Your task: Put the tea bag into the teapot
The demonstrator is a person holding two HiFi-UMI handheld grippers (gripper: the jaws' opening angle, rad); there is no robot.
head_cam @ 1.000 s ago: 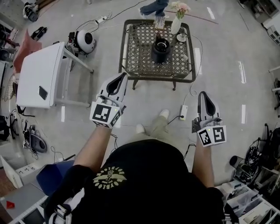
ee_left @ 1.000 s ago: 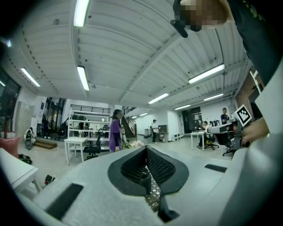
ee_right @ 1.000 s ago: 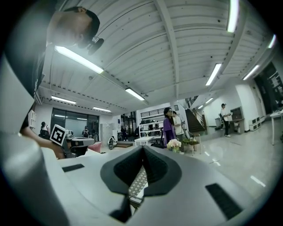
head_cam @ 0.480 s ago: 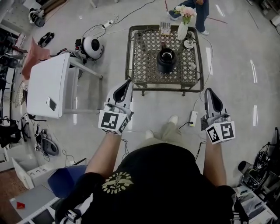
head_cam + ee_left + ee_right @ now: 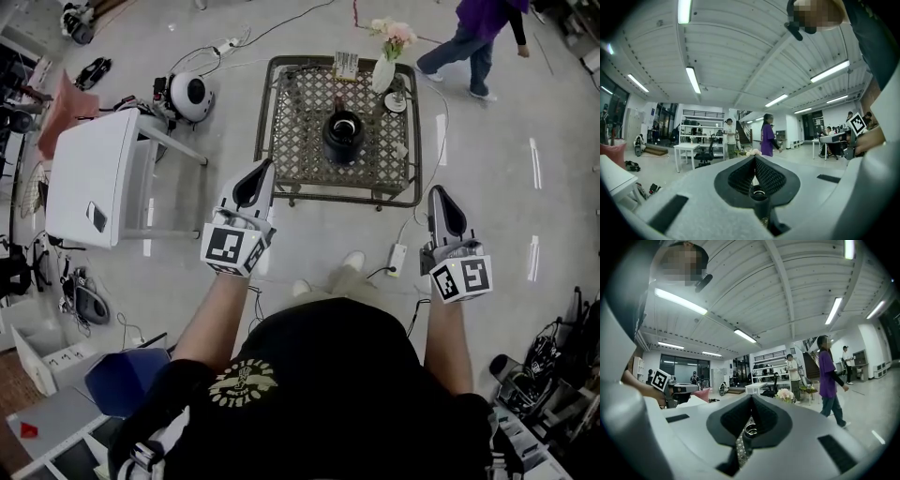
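Both left gripper [image 5: 263, 169] and right gripper [image 5: 438, 194] closed, short of table [image 5: 328, 194] edge

Bright, even indoor light with a heavy fisheye bend.
Long white ceiling strip lights [image 5: 693, 79] burn near white and lay pale glare streaks on the glossy grey floor [image 5: 487, 187]. Shadows by the dark metal lattice table [image 5: 300, 122] are soft. Both gripper views curve straight lines and fall to black at the corners. The pale grey left gripper [image 5: 754, 158] and right gripper [image 5: 751, 398] loom soft and out of focus close up, while the room behind is sharper.
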